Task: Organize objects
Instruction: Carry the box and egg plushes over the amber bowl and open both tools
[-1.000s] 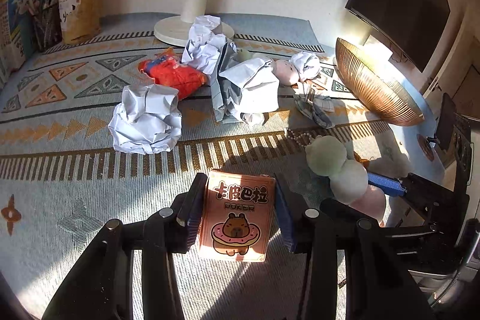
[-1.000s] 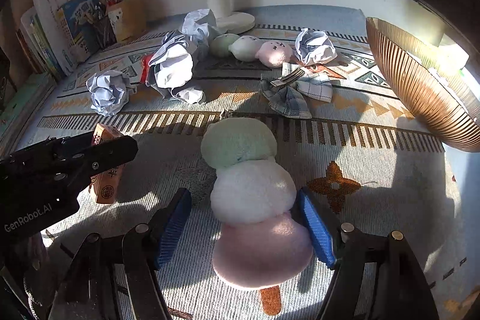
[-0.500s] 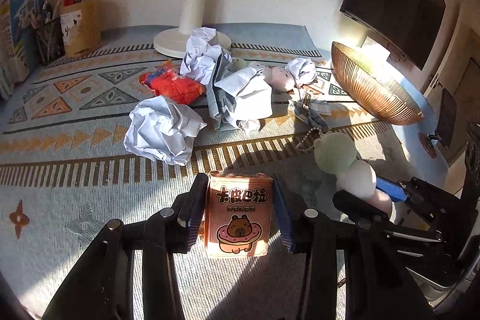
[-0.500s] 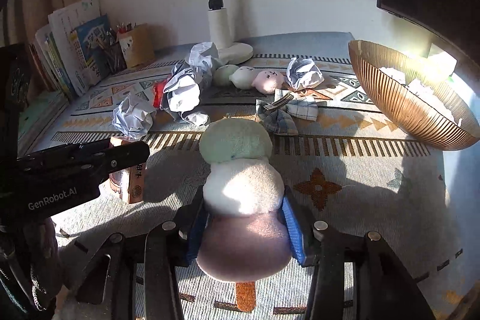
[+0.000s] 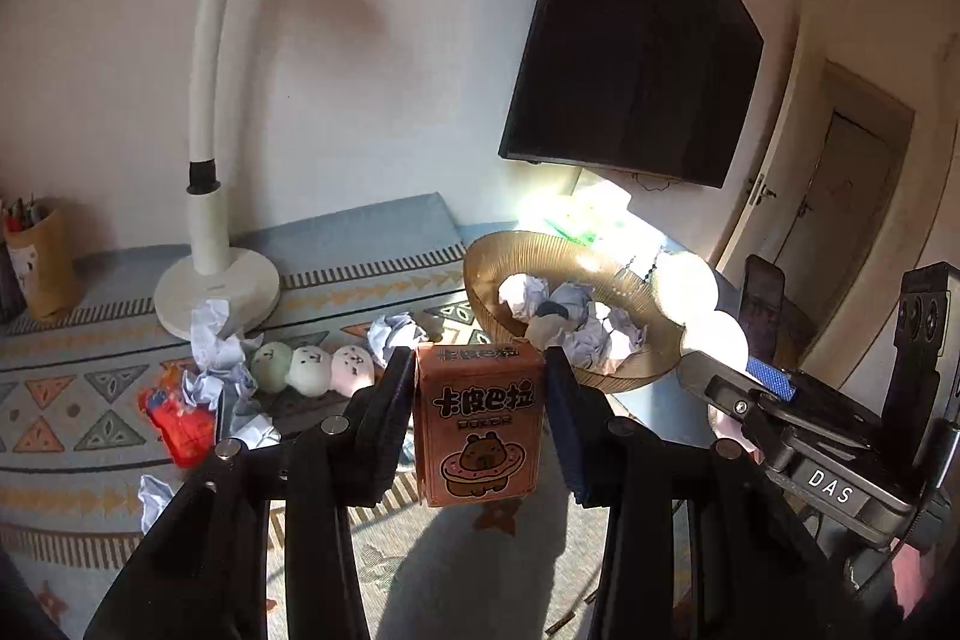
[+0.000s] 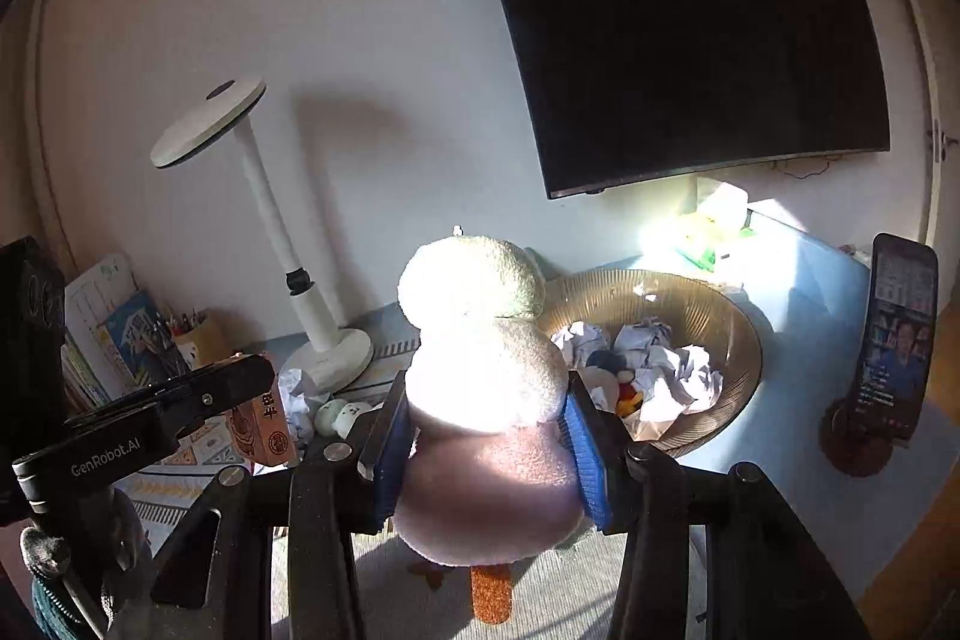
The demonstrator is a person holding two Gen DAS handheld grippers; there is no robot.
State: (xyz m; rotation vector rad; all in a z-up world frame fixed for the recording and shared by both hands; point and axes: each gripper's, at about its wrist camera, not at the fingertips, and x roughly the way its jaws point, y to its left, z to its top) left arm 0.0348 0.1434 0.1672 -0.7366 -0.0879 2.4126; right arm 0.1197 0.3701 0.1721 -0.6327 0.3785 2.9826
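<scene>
Starting at the far left of the table (image 5: pixel 384 244), we see a pencil cup (image 5: pixel 39 256), then the white desk lamp (image 5: pixel 213 244) with crumpled paper (image 5: pixel 213 340) at its base, a red wrapper (image 5: pixel 180 418) and a small three-ball plush (image 5: pixel 312 370) lying on the patterned cloth. In the middle, our left tongs (image 5: pixel 480 424) pinch the orange card box (image 5: pixel 480 424) by its two narrow sides, upright and lifted off the table. We judge it light and stiff, with smooth printed faces that could slip, so holding flat across the sides at mid-height seems right. Further right stands the ribbed amber bowl (image 5: pixel 624 376), already holding paper balls and a small toy. At the right, our right tongs (image 6: pixel 486 454) are pressed on the dango plush (image 6: pixel 486 388), gripping where the white ball meets the pink one, with the green ball on top and the orange stick hanging below; it is raised, near the bowl. The plush looks soft and light, and it squashes under the pads, so the waist between balls gives the surest hold. A phone (image 6: pixel 900 340) stands propped at the far right.
</scene>
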